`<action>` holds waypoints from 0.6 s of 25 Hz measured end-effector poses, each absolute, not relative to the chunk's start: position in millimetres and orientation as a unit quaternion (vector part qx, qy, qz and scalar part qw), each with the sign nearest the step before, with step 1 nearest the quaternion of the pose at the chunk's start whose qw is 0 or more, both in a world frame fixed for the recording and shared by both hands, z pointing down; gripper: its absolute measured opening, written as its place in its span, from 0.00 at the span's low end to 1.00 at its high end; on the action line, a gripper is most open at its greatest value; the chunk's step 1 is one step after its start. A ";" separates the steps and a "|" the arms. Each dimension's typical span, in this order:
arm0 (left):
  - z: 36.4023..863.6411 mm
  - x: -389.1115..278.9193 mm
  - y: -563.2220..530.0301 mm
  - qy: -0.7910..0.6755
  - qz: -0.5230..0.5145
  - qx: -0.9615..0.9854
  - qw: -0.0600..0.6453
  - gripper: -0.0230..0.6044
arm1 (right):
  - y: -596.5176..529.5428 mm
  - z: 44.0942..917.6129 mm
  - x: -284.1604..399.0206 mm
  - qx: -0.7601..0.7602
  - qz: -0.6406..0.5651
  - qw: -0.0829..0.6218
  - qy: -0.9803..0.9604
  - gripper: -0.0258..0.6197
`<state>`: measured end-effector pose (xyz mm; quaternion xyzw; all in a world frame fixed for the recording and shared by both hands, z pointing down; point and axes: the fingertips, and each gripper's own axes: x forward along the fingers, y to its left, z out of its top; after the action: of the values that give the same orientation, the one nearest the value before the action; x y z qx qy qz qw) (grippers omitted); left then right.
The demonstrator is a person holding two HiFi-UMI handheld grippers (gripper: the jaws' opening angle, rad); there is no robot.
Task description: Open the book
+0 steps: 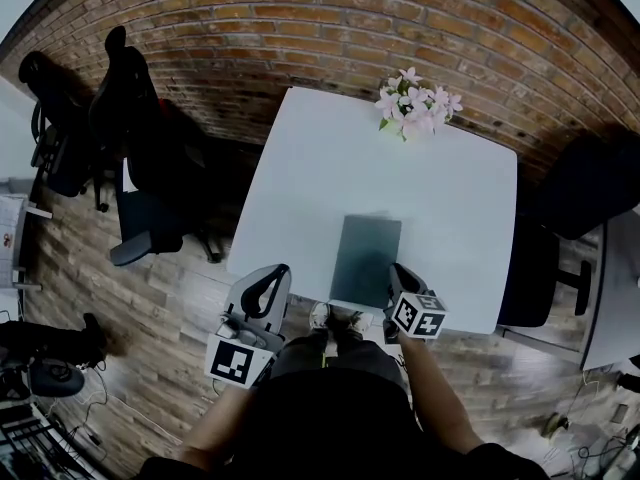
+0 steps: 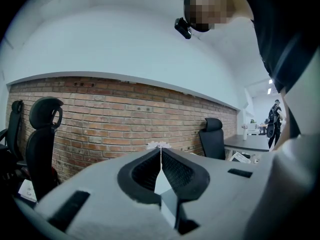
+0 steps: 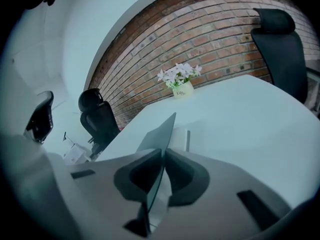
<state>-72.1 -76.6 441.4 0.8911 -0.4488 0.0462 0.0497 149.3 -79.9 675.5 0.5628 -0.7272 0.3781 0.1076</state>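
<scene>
A dark teal book (image 1: 365, 258) lies on the white table (image 1: 320, 168) close to its near edge. My right gripper (image 1: 398, 273) is at the book's right near corner, shut on the cover. In the right gripper view the thin cover (image 3: 159, 131) stands tilted up, pinched edge-on between the pads of the gripper (image 3: 163, 151), with the white page block (image 3: 181, 140) lying below it. My left gripper (image 1: 270, 278) hangs just off the table's near left edge, away from the book. Its jaws (image 2: 161, 151) are shut with nothing between them.
A small pot of pink and white flowers (image 1: 415, 100) stands at the table's far edge. Black office chairs (image 1: 130, 118) stand at the left by the brick wall, and another chair (image 1: 590, 183) at the right. My legs and shoes (image 1: 335, 318) are below the near edge.
</scene>
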 end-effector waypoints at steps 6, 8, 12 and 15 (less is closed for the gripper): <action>439.4 -72.7 -76.7 -0.452 0.042 0.890 0.048 0.08 | -83.6 647.9 137.7 0.550 0.365 0.079 -0.747 0.09; 438.3 -74.5 -76.2 -0.456 0.040 0.888 0.048 0.08 | -85.4 634.9 129.0 0.542 0.357 0.070 -0.758 0.09; 435.6 -81.3 -74.1 -0.463 0.037 0.885 0.046 0.08 | -88.3 613.3 107.0 0.522 0.339 0.063 -0.780 0.08; 434.1 -87.1 -72.4 -0.469 0.033 0.881 0.045 0.08 | -90.7 601.1 89.3 0.506 0.323 0.065 -0.797 0.08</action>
<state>-87.1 -72.4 434.1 0.8814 -0.4690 0.0328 0.0454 89.3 -90.7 601.1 0.5057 -0.7972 0.3234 0.0649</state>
